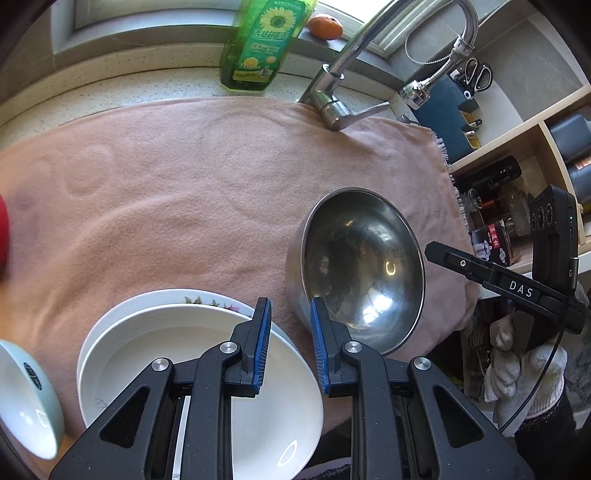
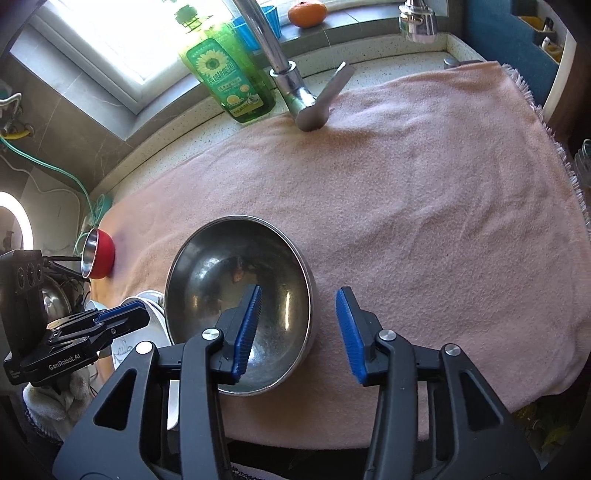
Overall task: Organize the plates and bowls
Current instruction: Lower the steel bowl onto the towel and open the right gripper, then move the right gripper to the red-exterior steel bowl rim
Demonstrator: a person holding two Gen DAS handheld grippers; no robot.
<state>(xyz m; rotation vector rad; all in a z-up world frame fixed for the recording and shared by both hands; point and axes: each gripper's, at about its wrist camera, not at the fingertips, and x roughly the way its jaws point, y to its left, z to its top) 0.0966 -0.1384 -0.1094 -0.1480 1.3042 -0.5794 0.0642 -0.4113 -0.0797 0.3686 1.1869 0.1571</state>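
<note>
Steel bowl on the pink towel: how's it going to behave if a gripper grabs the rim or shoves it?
The steel bowl looks thin-walled, so probably light and rigid. Its polished, reflective wall likely slips between pads unless the rim is pinched. It already sits tilted on the pink towel, so its rounded base may rock or tip under a push rather than slide on the fuzzy cloth.

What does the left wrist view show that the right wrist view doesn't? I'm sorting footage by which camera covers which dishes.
Only the left wrist view shows the pale bowl at the lower left, the whole white plate stacked on a floral plate, the shelf of jars, and scissors. Only the right wrist view shows the red bowl's steel inside, the blue cup on the sill, and the ring light. Both share the steel bowl, pink towel, faucet, green soap bottle and orange.
</note>
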